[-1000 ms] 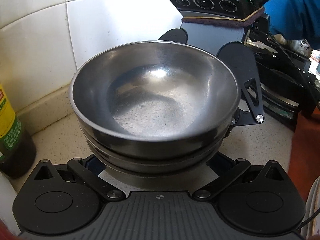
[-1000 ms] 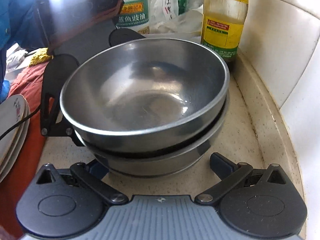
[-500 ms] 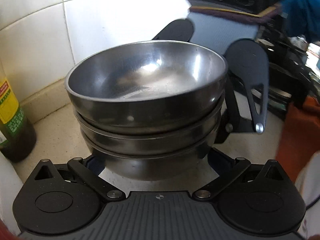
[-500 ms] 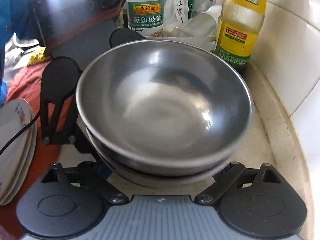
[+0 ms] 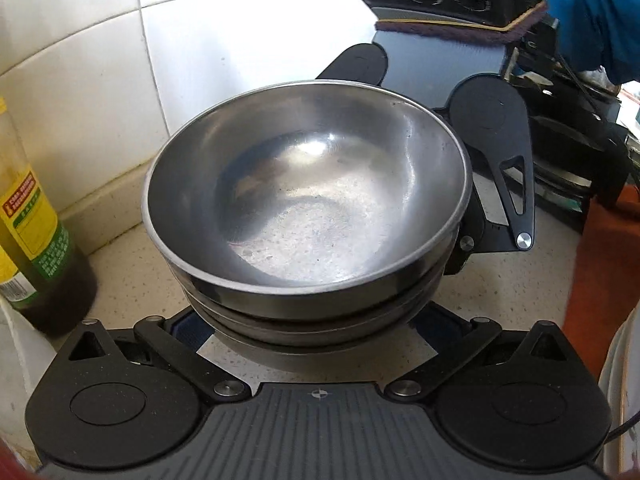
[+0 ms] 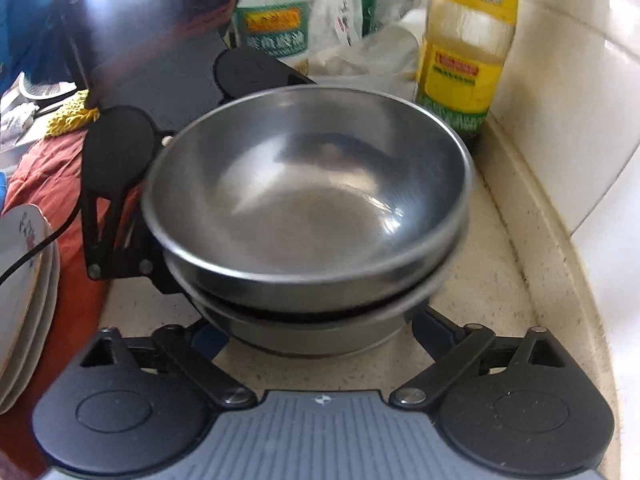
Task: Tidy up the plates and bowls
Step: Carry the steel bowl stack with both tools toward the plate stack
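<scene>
**Tiled corner, speckled desk: steel bowls nested, plates waiting**

Speckled beige desk against white wall tiles, crowded with an oil bottle and a soy sauce bottle behind.

Stack of steel bowls at the centre, at least three deep, rims slightly uneven in the right wrist view. Whether resting on the desk or lifted just clear: cannot tell.

Left gripper spread wide around the lower part of the stack from one side; right gripper spread wide from the opposite side. Fingertips hidden under the bowls, so actual contact unclear.

Judged progress: bowls gathered into one pile, seemingly most of that half done. Stack of white plates near the desk's edge beside an orange-red cloth, possibly sorted too. Probably left: settling the bowl stack in its final place.
</scene>
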